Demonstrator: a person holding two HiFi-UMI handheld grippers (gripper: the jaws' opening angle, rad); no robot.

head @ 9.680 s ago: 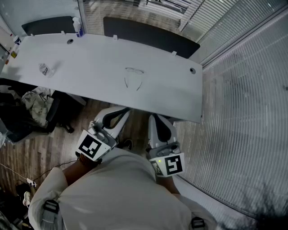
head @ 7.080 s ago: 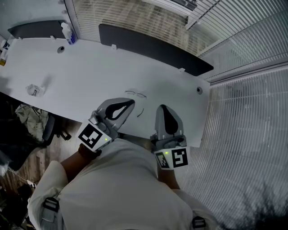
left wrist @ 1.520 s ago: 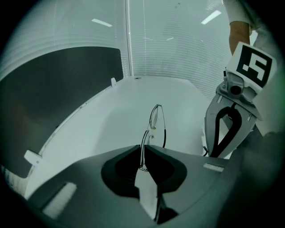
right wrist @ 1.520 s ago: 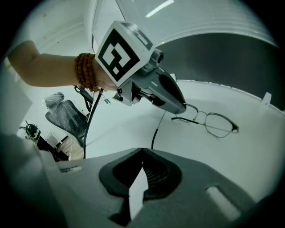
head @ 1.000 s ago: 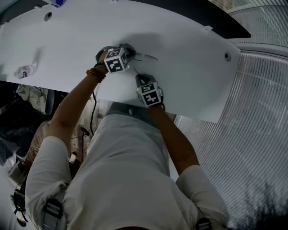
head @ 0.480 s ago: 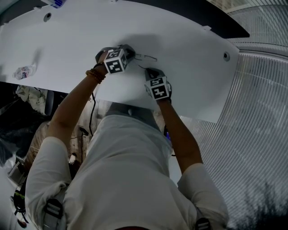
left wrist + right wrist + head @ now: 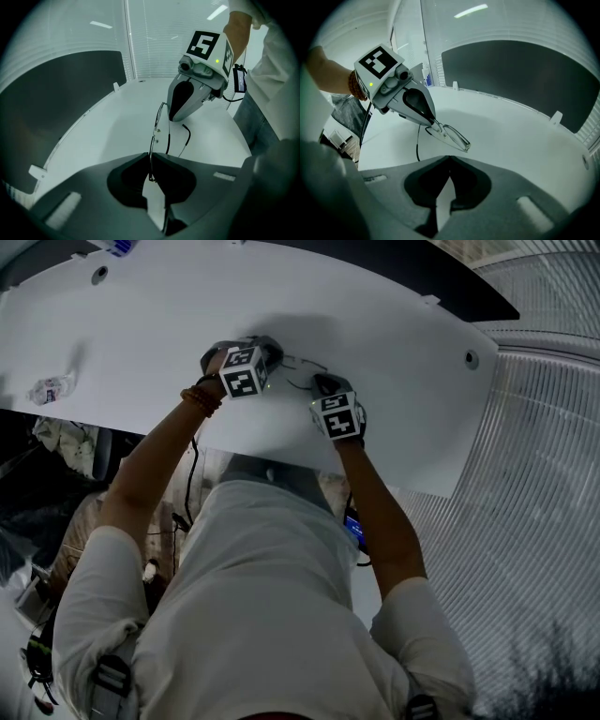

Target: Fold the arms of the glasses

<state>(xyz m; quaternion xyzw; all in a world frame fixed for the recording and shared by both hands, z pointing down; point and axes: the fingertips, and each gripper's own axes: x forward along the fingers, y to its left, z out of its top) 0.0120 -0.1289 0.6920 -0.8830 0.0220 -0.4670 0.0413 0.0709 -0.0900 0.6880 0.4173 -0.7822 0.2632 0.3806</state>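
Note:
Thin wire-rimmed glasses (image 7: 302, 364) sit just above the white table (image 7: 141, 324), between my two grippers. My left gripper (image 7: 151, 161) is shut on the near end of the frame, and the lenses (image 7: 159, 123) run away from it. From the right gripper view, the left gripper (image 7: 432, 123) pinches one end of the glasses (image 7: 452, 136), and a dark arm hangs down from that end. My right gripper (image 7: 449, 159) is shut with nothing in it, its tips just short of the free end of the frame. One arm tip (image 7: 187, 135) lies on the table under the right gripper (image 7: 172, 116).
A crumpled clear wrapper (image 7: 47, 388) lies far left on the table. Cable holes (image 7: 471, 359) sit near the corners. A dark panel (image 7: 56, 93) stands along the table's far edge. The person's body is against the near edge.
My right gripper has slid right and towards the far edge, from below the glasses to beside their free end. The left gripper has held still with the frame.

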